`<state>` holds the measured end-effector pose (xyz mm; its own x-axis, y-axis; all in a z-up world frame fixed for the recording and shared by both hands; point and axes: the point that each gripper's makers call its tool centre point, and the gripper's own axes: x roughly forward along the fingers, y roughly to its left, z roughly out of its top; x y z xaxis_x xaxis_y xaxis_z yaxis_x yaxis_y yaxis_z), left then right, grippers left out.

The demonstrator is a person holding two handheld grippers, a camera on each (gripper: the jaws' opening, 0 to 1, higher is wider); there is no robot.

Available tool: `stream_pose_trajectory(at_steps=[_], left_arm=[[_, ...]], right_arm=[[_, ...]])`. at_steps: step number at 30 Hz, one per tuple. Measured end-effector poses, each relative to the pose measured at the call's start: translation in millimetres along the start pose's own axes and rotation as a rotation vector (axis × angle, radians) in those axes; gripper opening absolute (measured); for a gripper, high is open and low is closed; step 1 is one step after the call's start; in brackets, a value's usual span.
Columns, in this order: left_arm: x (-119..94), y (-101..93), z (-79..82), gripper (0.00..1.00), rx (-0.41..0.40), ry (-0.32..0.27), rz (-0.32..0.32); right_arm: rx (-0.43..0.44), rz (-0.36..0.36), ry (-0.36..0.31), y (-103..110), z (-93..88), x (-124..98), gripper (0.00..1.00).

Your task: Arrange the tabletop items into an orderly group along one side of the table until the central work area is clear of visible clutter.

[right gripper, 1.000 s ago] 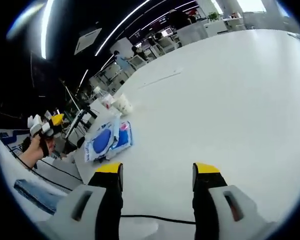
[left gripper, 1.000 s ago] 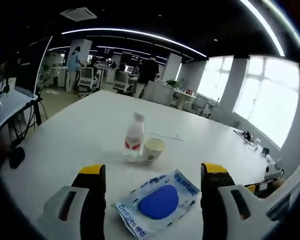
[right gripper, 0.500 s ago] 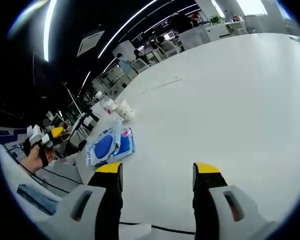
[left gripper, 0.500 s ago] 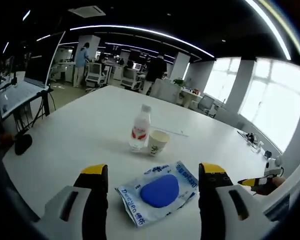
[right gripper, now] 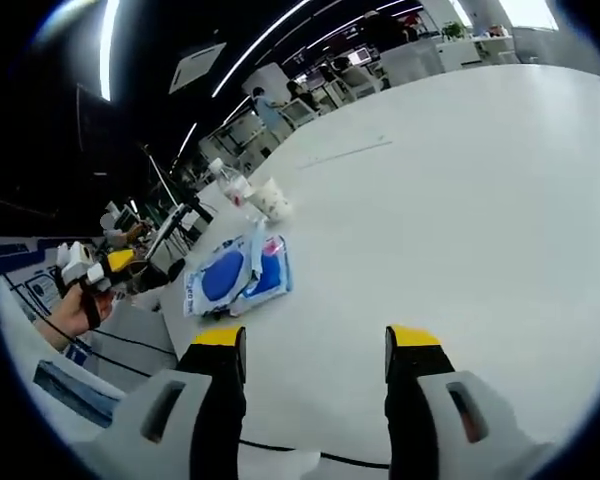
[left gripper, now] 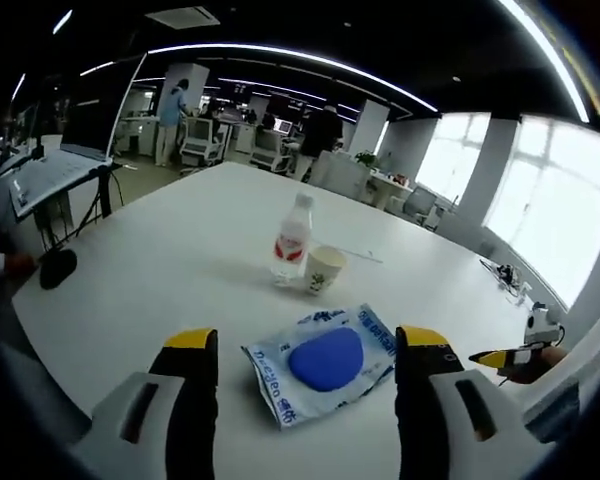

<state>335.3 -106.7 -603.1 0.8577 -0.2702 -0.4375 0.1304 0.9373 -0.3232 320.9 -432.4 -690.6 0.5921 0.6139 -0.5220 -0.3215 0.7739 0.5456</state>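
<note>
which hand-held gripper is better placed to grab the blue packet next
Left. The blue packet lies just ahead between the open jaws of the left hand-held gripper. In the right gripper view it sits off to the side of the right hand-held gripper.

White table point(left gripper: 160, 260) carries three items near one edge: a bottle point(left gripper: 293, 238) upright, a paper cup point(left gripper: 326, 270) just beside it, and a blue packet point(left gripper: 323, 360) lying flat, apart from both.
</note>
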Motion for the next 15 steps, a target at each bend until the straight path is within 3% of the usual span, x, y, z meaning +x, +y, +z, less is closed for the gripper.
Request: stream_pose_trajectory(at_steps=[15], left_arm=[[-8.5, 19.3, -3.5, 0.71, -0.032, 0.007, 0.041]], right_arm=[[-0.118, 0.08, 0.094, 34.6, 4.7, 36.8, 0.53]])
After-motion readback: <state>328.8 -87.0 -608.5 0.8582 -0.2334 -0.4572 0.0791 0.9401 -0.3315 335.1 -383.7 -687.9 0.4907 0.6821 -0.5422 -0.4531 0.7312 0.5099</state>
